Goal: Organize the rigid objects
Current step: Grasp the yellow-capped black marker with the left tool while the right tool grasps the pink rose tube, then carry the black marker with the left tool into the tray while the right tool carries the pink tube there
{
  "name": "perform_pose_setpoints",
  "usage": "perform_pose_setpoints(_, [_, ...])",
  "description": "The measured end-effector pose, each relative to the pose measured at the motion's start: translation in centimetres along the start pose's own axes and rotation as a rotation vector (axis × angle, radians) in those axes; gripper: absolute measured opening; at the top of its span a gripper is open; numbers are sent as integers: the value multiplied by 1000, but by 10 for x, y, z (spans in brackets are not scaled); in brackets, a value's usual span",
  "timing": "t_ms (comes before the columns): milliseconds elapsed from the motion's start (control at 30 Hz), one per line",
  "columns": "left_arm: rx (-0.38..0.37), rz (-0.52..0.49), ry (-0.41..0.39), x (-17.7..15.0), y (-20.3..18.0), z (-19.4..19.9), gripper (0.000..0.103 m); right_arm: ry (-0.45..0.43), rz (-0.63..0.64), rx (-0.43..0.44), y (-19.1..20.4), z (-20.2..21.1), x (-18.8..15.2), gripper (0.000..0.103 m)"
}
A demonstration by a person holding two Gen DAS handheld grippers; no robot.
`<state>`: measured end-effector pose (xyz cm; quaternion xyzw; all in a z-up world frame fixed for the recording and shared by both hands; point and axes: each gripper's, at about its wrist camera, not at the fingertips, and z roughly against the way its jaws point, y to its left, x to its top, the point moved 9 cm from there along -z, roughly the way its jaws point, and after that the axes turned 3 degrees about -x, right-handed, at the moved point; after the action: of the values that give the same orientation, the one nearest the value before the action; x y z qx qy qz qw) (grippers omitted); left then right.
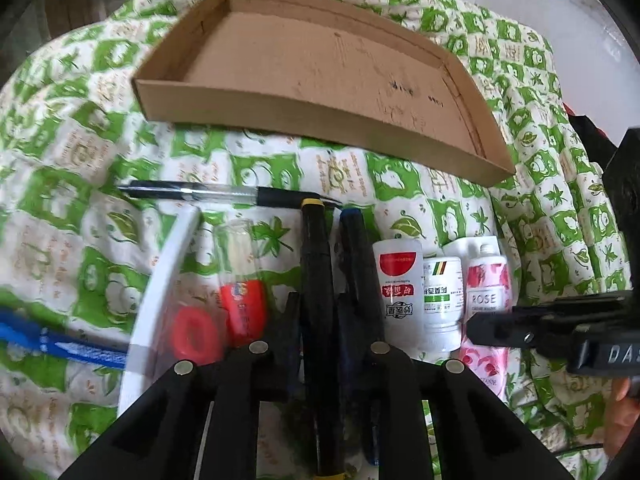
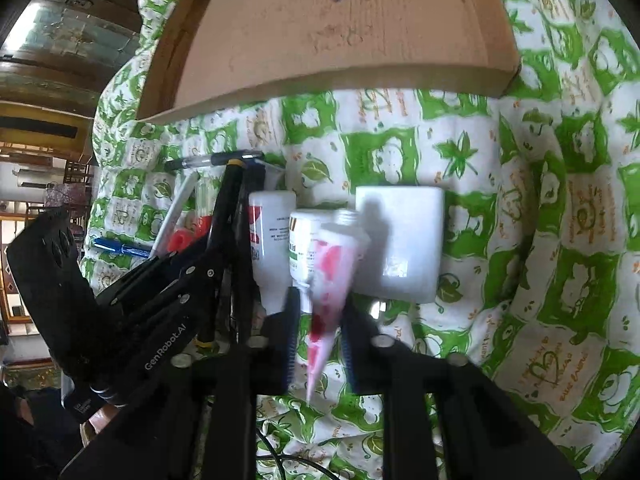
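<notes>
A shallow cardboard tray point(image 1: 224, 98) lies empty at the back of a green-and-white quilt; the right wrist view shows it too point(image 2: 320, 88). My left gripper point(image 1: 318, 300) has its jaws around a black marker with a yellow band point(image 1: 316, 264), with a gap on each side. A second dark marker point(image 1: 356, 248) lies beside it. My right gripper point(image 2: 318, 304) has its jaws around a pink rose-print tube point(image 2: 332, 276); whether they press it is unclear. The tube shows in the left wrist view point(image 1: 486, 284).
Two white bottles point(image 1: 400, 288) point(image 1: 442, 300), a white box point(image 2: 400, 240), a clear bottle with a red label point(image 1: 240, 280), a red cap point(image 1: 194, 334), a black pen point(image 1: 208, 193), a white stick point(image 1: 160, 280) and a blue pen point(image 1: 60, 344) lie on the quilt.
</notes>
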<state>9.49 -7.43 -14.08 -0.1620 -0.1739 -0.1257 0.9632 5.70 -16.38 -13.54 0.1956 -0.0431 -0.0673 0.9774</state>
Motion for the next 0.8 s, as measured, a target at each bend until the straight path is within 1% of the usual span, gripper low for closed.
perform_pose_setpoints(200, [-36, 1, -79, 2, -8, 27, 14, -58, 48, 27, 14, 17, 6, 12])
perform_pose_setpoints(367, [-71, 6, -125, 10, -13, 45, 14, -88, 35, 52, 11, 32, 14, 12])
perform_pose_setpoints(433, [-90, 9, -149, 17, -18, 48, 14, -122, 26, 43, 5, 43, 21, 12])
perform_pose_setpoints(500, [-100, 8, -155, 21, -20, 50, 14, -151, 18, 27, 0, 52, 29, 12])
perform_pose_setpoints(600, [-96, -4, -163, 32, -26, 53, 14, -197, 5, 3, -8, 67, 44, 12])
perform_pose_setpoints(800, [-109, -28, -193, 66, -40, 55, 14, -300, -28, -40, -28, 101, 87, 12])
